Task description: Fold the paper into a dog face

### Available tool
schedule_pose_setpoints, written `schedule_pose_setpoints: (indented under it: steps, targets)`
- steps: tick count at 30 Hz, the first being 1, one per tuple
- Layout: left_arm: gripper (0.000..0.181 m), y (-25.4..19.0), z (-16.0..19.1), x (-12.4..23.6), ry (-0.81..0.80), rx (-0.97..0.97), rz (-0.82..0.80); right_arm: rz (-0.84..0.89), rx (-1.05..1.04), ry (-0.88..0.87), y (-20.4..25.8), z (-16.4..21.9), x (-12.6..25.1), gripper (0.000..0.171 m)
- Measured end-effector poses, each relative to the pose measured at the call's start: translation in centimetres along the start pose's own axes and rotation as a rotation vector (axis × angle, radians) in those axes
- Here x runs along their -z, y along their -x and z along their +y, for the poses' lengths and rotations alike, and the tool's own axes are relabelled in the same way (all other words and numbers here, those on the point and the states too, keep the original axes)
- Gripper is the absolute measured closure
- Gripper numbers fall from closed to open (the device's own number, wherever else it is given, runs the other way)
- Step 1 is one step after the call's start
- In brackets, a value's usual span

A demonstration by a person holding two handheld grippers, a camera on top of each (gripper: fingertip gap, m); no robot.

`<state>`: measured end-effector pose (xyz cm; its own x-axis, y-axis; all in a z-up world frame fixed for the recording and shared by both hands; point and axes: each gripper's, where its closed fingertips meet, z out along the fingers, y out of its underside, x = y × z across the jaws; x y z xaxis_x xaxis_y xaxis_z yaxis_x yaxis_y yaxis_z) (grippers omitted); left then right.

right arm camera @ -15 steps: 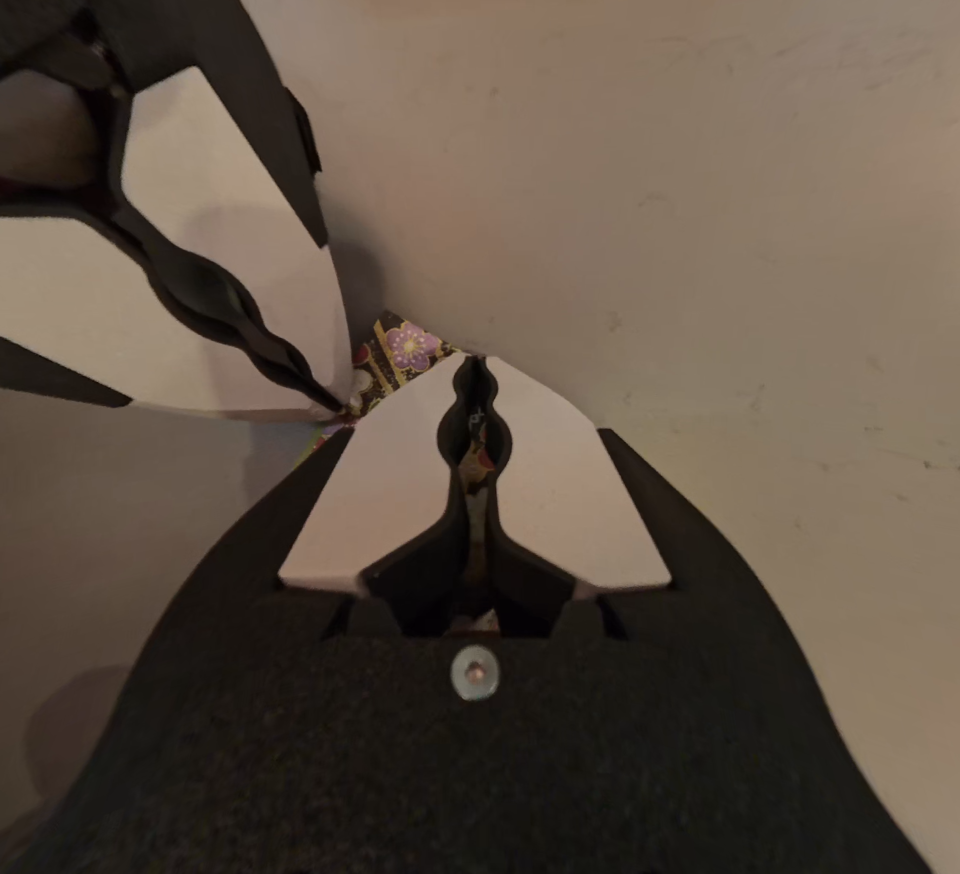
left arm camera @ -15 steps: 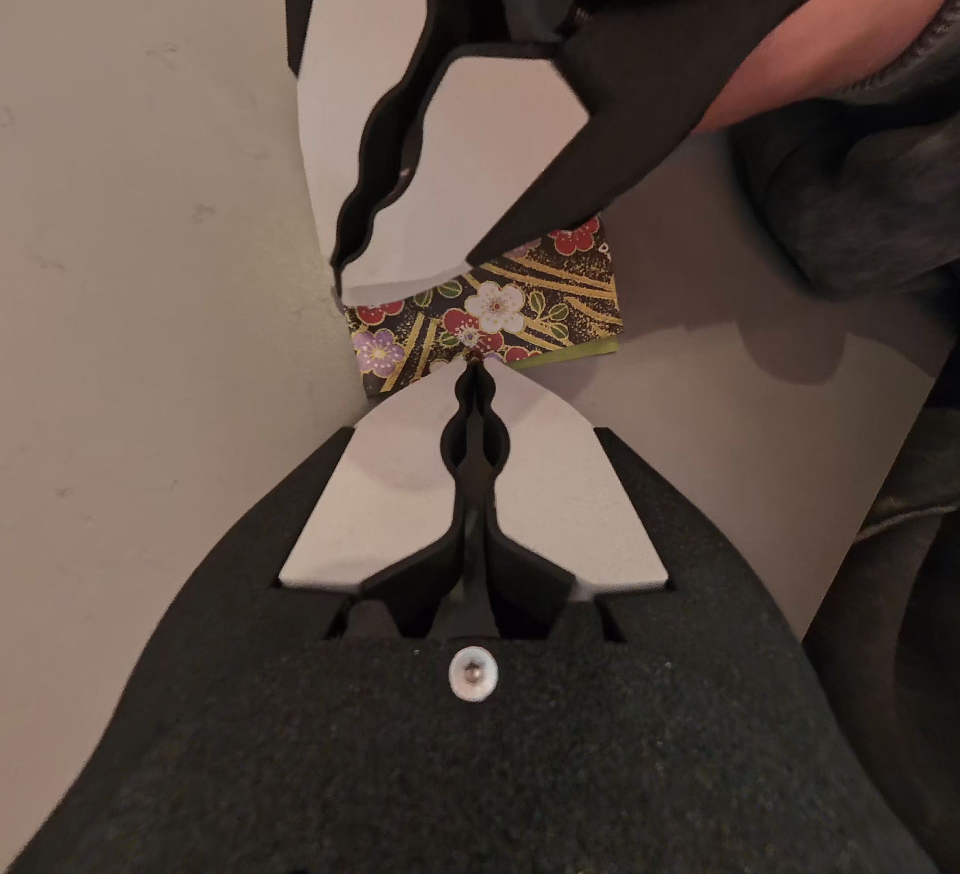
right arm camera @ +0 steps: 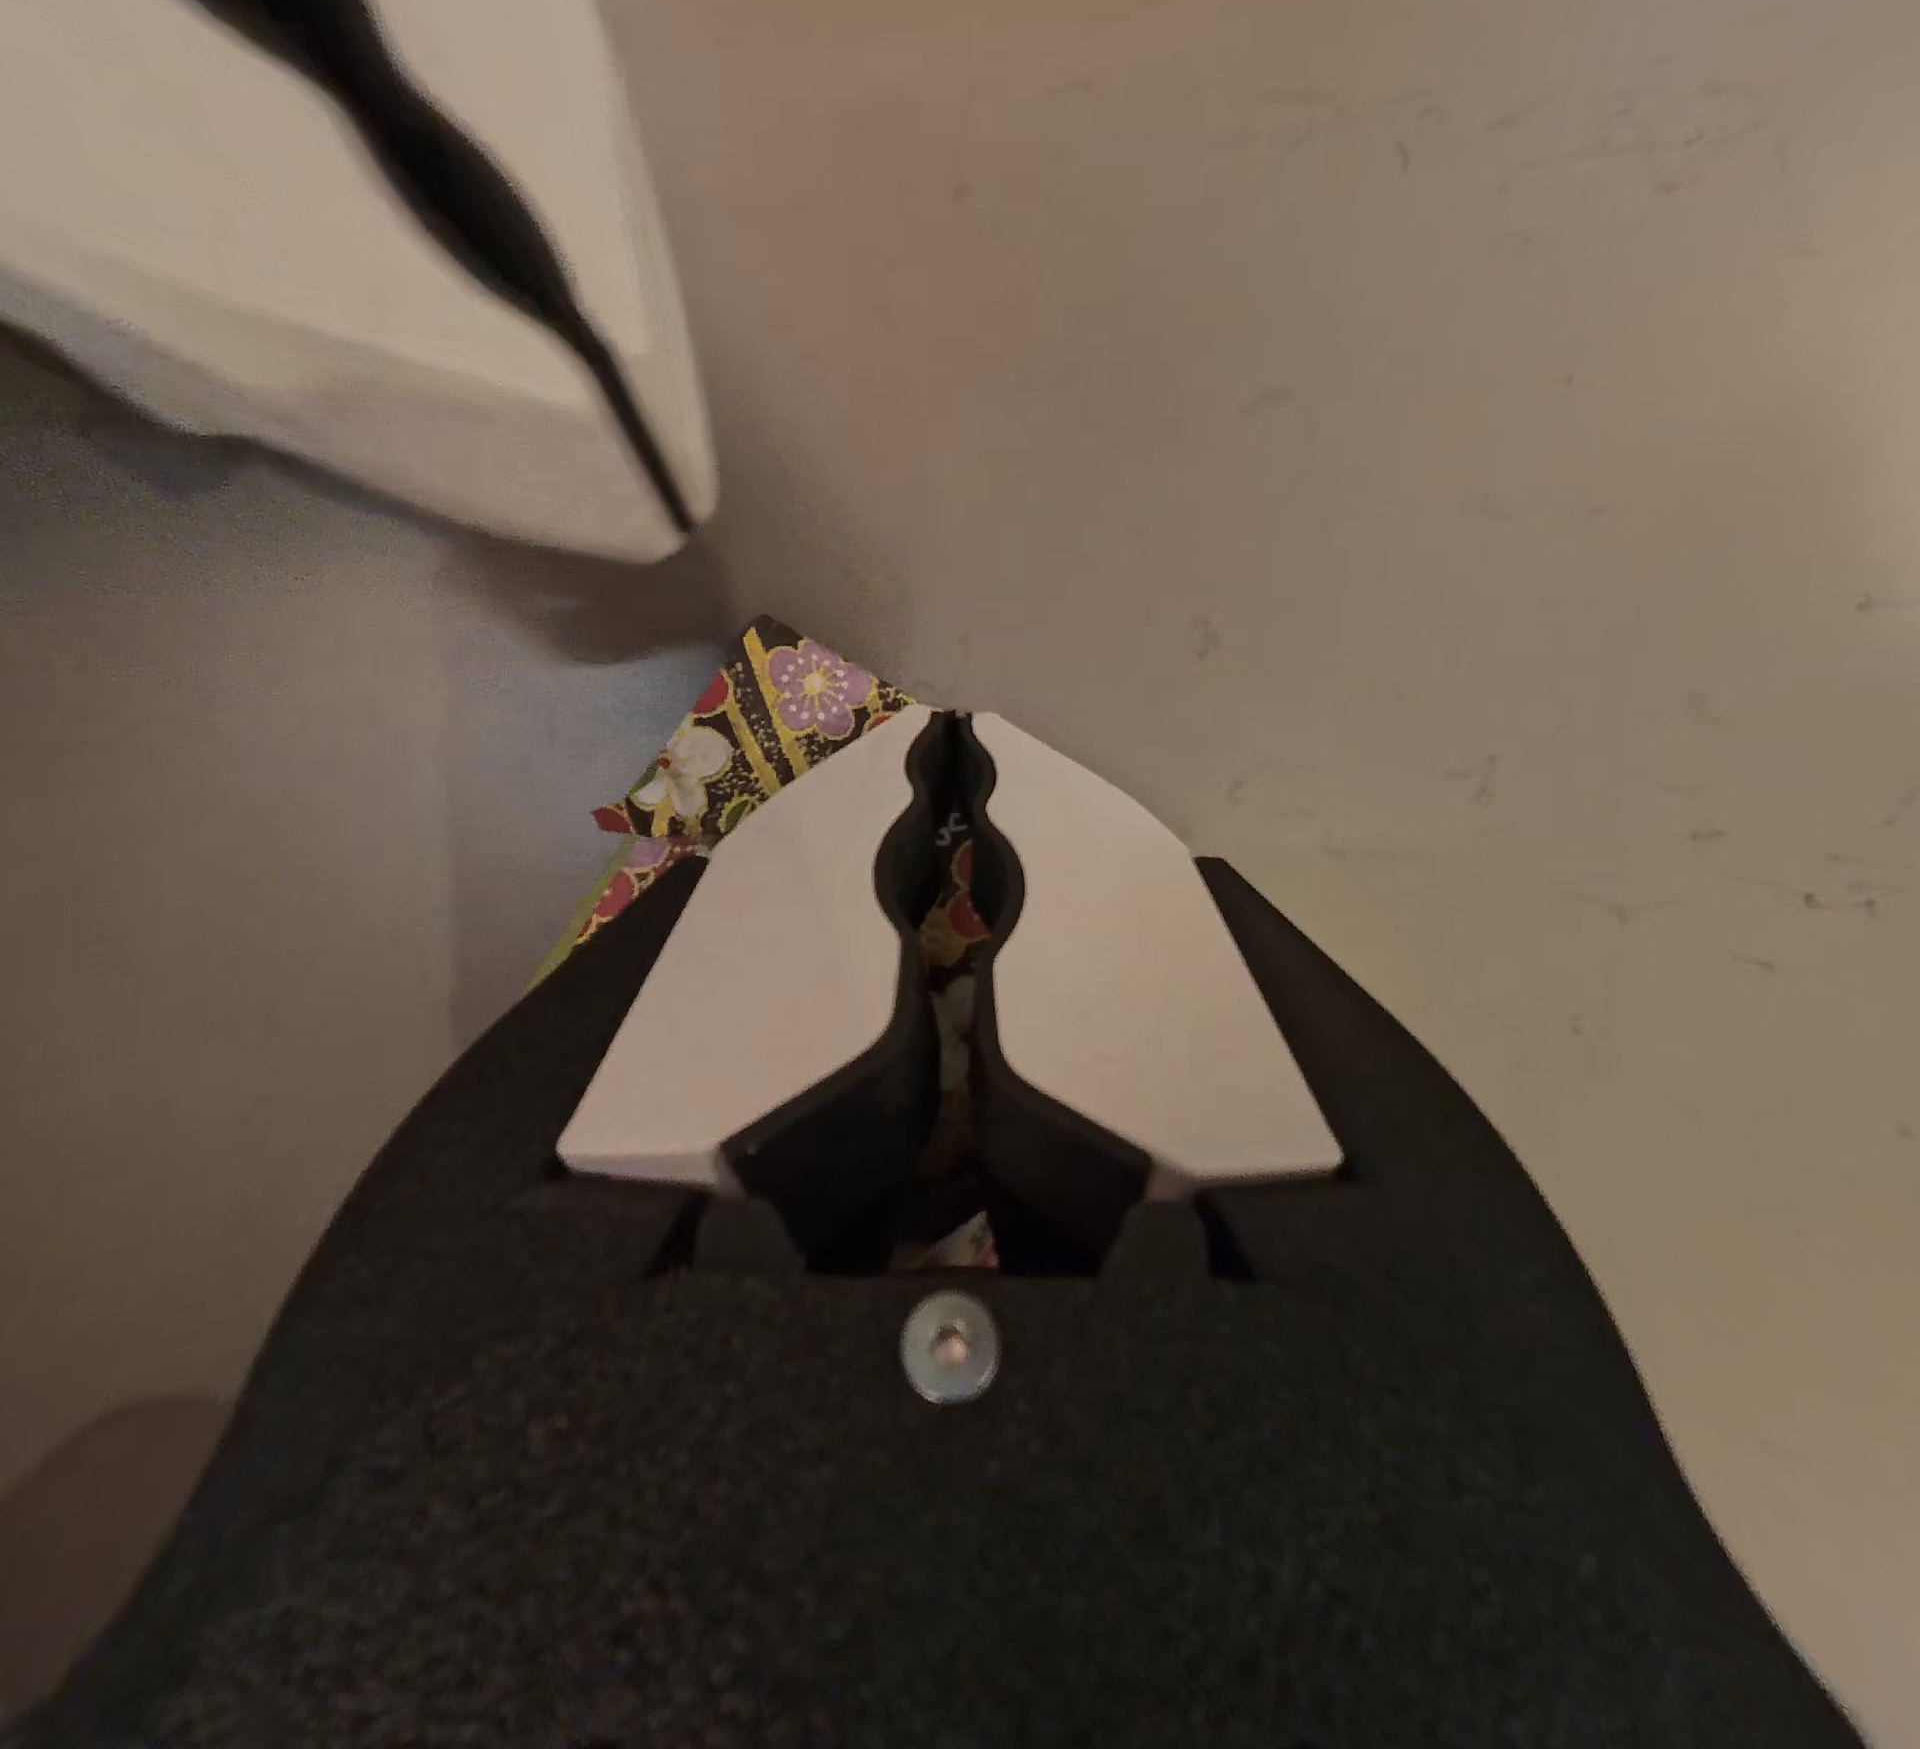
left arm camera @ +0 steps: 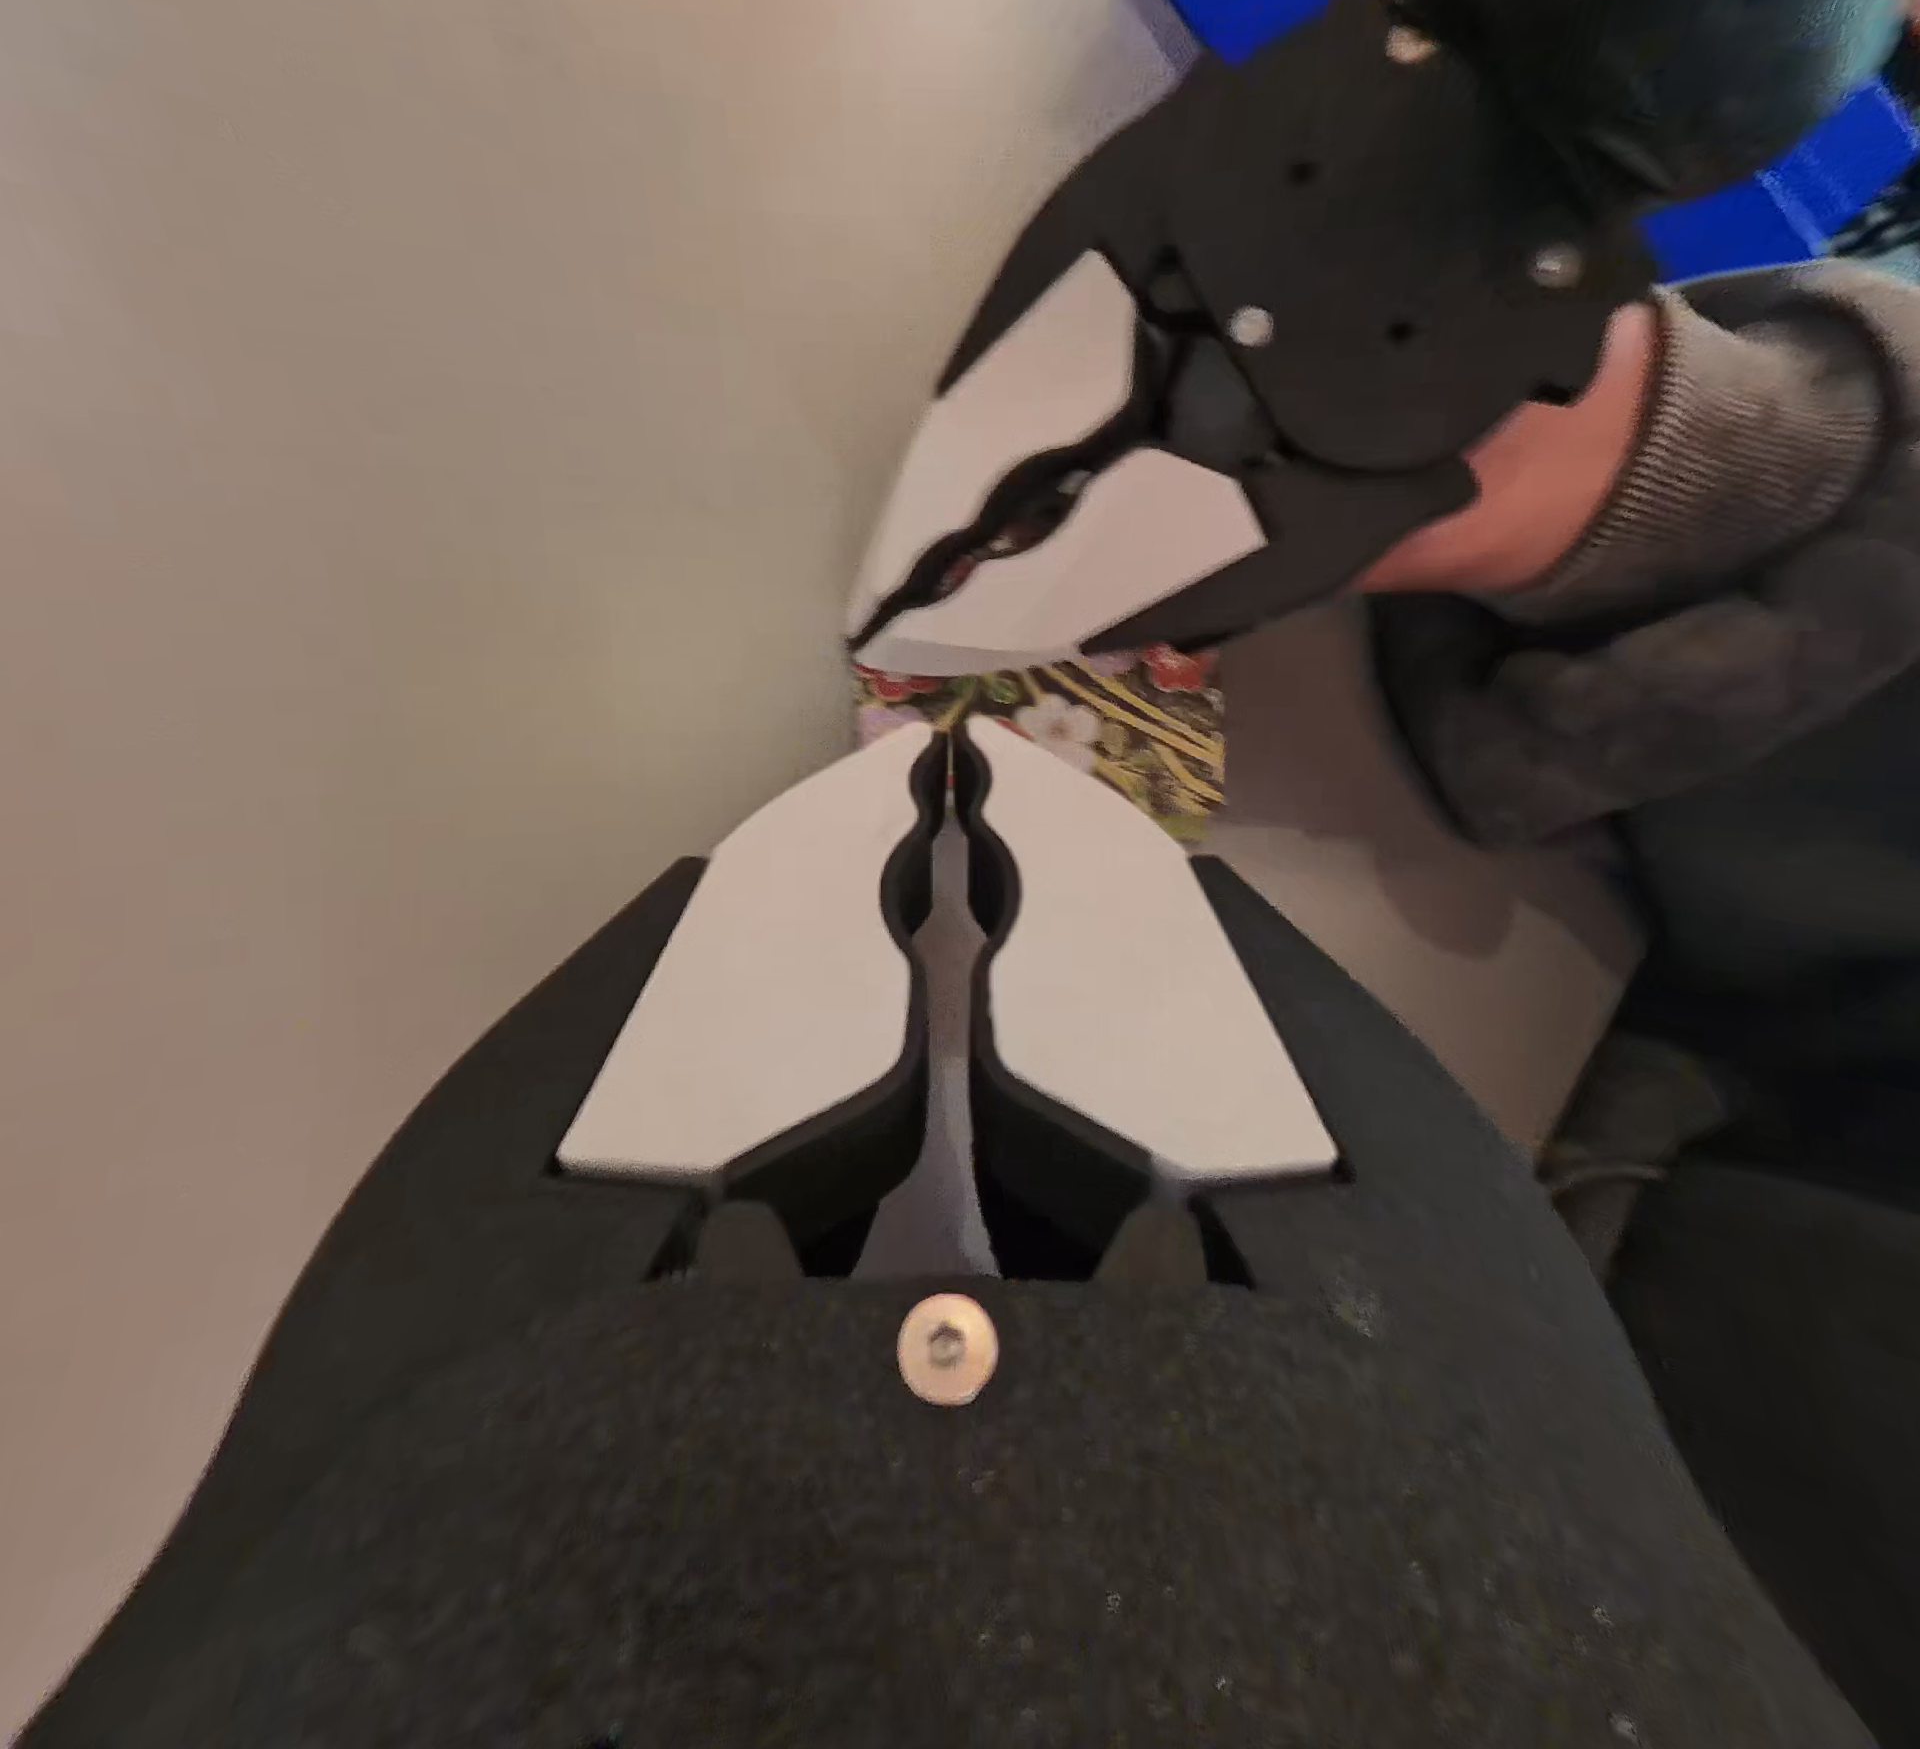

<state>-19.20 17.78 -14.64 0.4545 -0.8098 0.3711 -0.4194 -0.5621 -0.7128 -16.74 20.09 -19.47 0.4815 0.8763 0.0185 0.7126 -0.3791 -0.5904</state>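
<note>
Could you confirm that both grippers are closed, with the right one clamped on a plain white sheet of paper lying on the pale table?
Not quite: the paper is not plain white. It is dark, printed with purple, white and red flowers and gold lines, as the right wrist view shows. The rest holds: the right gripper is shut on it, the left gripper is closed too, and the table is pale.

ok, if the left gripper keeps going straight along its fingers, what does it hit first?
Most likely the patterned paper, lying just past the left gripper tips. The right gripper sits close beyond that. Depth is unclear, so it may already touch the paper.
</note>
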Motion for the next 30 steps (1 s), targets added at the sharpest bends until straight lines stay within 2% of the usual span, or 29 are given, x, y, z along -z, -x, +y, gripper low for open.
schedule_pose_setpoints:
  steps: [5, 9, 23, 26, 30]
  targets:
    - [0.181, 1.3, 0.7, -3.2, 0.138, -0.07, -0.059, 0.005, 0.004, -0.003, 0.0, 0.0, 0.0, 0.171]
    - [0.181, 1.3, 2.0, -4.4, 0.213, -0.137, -0.085, -0.002, -0.004, -0.013, 0.0, 0.0, 0.0, 0.171]
    - [0.181, 1.2, 3.4, -2.9, 0.191, -0.086, -0.086, -0.077, -0.045, -0.069, 0.1, 0.0, 0.2, 0.171]
    - [0.181, 1.3, 3.3, -3.0, 0.199, -0.102, -0.108, -0.141, -0.139, -0.171, 0.0, -1.0, 1.6, 0.171]
    - [0.181, 1.3, 3.3, -3.0, 0.198, -0.095, -0.106, -0.122, -0.236, -0.284, -1.3, -1.7, 3.2, 0.171]
